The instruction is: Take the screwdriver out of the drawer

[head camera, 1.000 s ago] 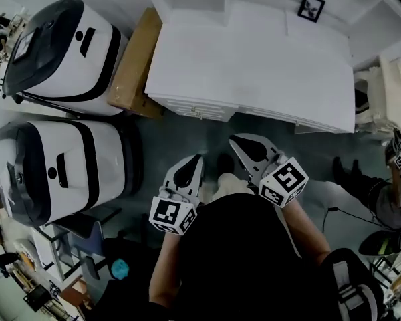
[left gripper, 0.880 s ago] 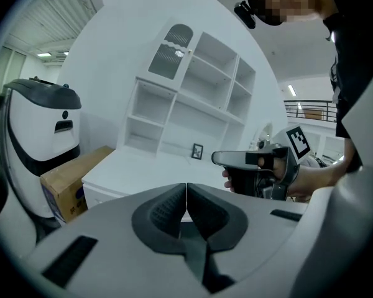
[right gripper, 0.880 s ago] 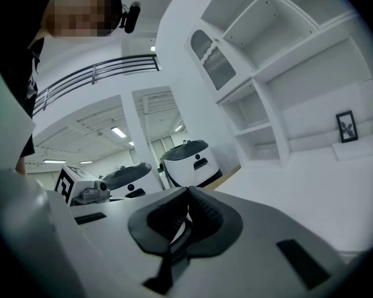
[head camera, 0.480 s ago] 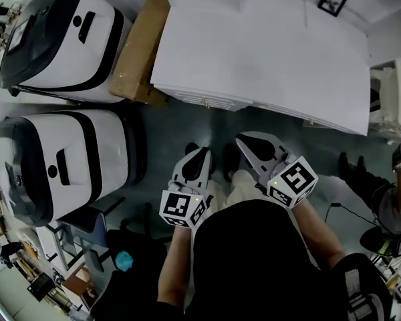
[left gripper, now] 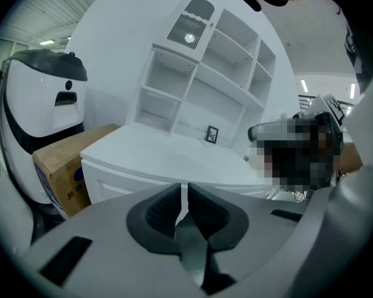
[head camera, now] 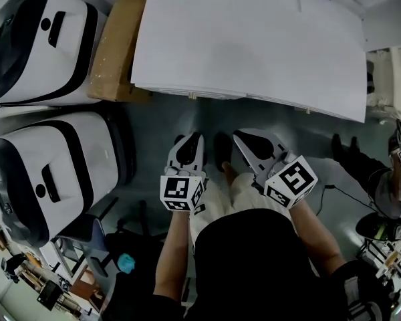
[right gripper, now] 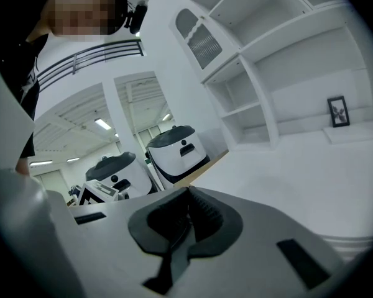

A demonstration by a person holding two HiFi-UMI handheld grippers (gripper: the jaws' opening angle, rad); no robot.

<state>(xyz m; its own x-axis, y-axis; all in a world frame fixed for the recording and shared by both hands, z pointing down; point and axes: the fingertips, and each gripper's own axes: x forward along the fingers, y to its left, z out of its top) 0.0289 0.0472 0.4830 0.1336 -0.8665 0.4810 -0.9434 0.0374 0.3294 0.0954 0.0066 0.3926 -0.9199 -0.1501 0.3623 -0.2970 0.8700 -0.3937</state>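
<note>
No screwdriver shows in any view. The white desk [head camera: 247, 39] fills the top of the head view, and its drawer fronts [head camera: 217, 95] are a thin strip along its near edge, all closed. In the left gripper view a closed drawer front [left gripper: 112, 188] lies just past the jaws. My left gripper [head camera: 192, 138] is shut and empty, a short way in front of the desk's edge. My right gripper [head camera: 239, 138] hangs beside it, also shut with nothing in it. Both point toward the desk.
Two large white and black machines [head camera: 53, 172] stand on the floor at the left, with a cardboard box [head camera: 113, 42] against the desk's left side. A white shelf unit [left gripper: 205, 85] and a small picture frame [left gripper: 212, 134] sit at the back of the desk. Another person [head camera: 381, 179] is at the right.
Both grippers have come down in front of the desk, the left one more. The head view has shifted, so the desk top now reaches the picture's upper edge.
</note>
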